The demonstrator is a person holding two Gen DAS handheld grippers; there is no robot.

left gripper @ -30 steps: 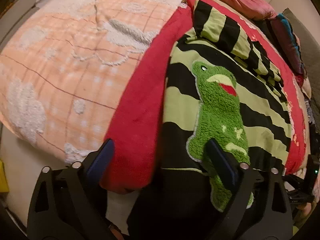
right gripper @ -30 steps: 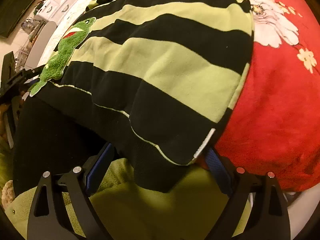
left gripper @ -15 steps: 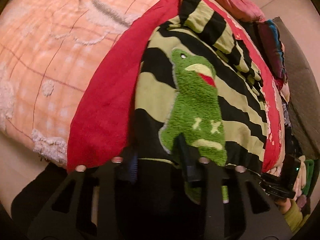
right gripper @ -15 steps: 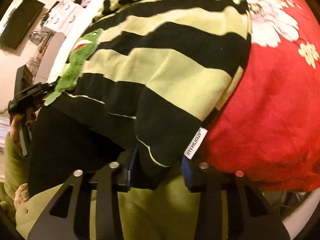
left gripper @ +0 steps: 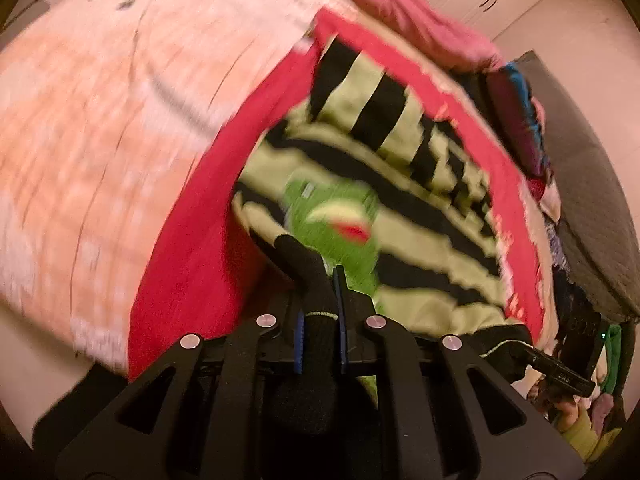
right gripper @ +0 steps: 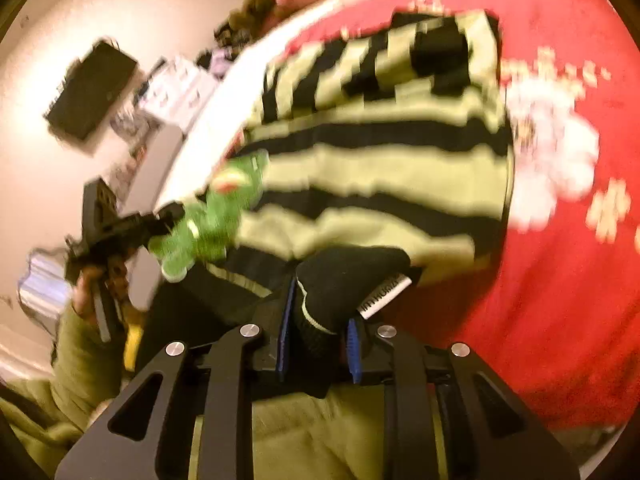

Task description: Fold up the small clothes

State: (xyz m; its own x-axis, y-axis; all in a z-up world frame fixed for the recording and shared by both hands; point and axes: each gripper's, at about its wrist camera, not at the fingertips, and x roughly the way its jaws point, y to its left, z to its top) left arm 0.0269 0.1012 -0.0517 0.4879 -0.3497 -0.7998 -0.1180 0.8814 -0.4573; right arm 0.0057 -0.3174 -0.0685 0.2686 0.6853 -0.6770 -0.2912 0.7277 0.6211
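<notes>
A small sweater (left gripper: 400,208) in black and pale green stripes, with a fuzzy green frog patch (left gripper: 340,220), lies on a red blanket (left gripper: 200,240). My left gripper (left gripper: 320,300) is shut on the black hem at the frog side. In the right wrist view the sweater (right gripper: 380,168) stretches ahead, blurred. My right gripper (right gripper: 320,320) pinches the black hem corner beside a white label (right gripper: 386,294), its jaws still closing. Both hem corners are raised off the bed. The left gripper (right gripper: 172,216) shows there by the frog patch (right gripper: 212,216).
A peach and white blanket (left gripper: 100,100) covers the bed left of the red one. Pink bedding (left gripper: 400,12) and a pile of clothes (left gripper: 520,120) lie at the far side. A person's olive sleeve (right gripper: 80,360) holds the left gripper. A dark panel (right gripper: 92,92) hangs on the wall.
Both grippers went from wide open around the hem to closed on it. Both have risen and tipped up, drawing the hem off the bed.
</notes>
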